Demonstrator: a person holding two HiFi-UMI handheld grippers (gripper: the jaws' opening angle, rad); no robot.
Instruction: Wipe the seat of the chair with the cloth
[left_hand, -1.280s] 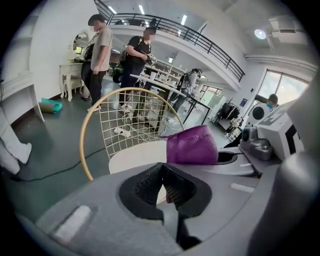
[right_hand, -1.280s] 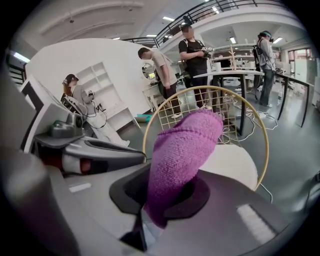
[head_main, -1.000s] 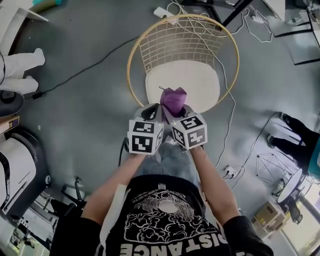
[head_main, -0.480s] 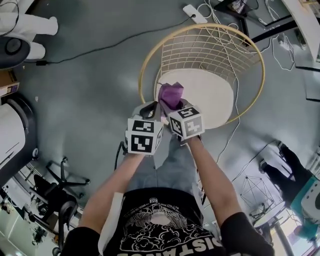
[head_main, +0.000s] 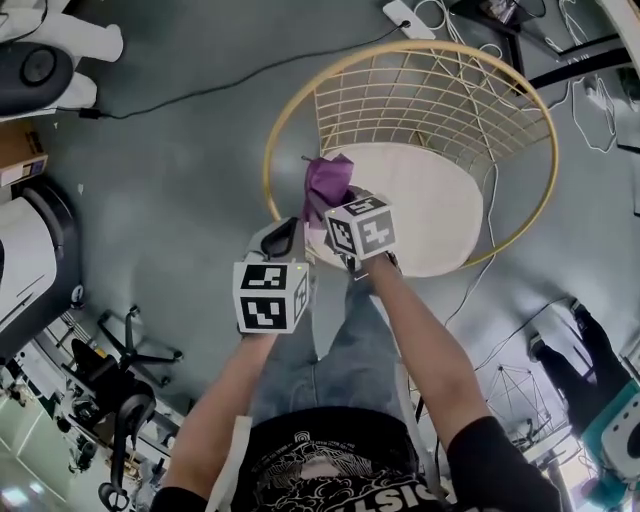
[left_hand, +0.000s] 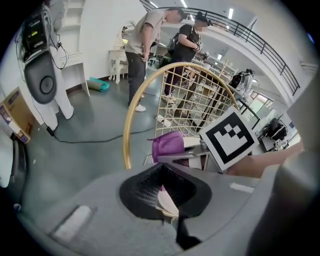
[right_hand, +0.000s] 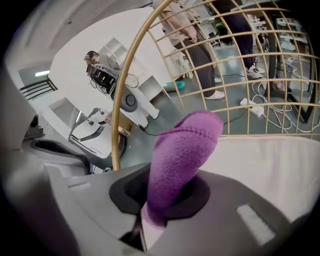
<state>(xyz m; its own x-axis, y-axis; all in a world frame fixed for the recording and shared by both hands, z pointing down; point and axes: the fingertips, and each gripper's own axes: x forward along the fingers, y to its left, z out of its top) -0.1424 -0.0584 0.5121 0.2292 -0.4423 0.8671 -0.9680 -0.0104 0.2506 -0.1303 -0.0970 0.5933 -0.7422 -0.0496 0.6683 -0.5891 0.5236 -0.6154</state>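
A round chair with a gold wire rim (head_main: 268, 160) and a cream seat (head_main: 430, 210) stands ahead of me on the grey floor. My right gripper (head_main: 331, 213) is shut on a purple cloth (head_main: 327, 183), which sticks up out of its jaws over the seat's left edge. In the right gripper view the cloth (right_hand: 182, 150) rises from my right gripper (right_hand: 155, 212) with the seat (right_hand: 272, 160) just beyond. My left gripper (head_main: 284, 236) hangs lower left, apart from the cloth, jaws shut with nothing in them. From the left gripper (left_hand: 167, 192) view the cloth (left_hand: 168, 146) shows ahead.
Cables and a power strip (head_main: 407, 18) lie on the floor behind the chair. A white machine (head_main: 20, 285) and an office chair base (head_main: 125, 395) stand at the left. Someone's legs (head_main: 585, 350) show at lower right. Two people (left_hand: 145, 45) stand beyond the chair.
My left gripper has drawn back down and left, away from the cloth. My right gripper has kept the cloth and carried it to the seat's left edge.
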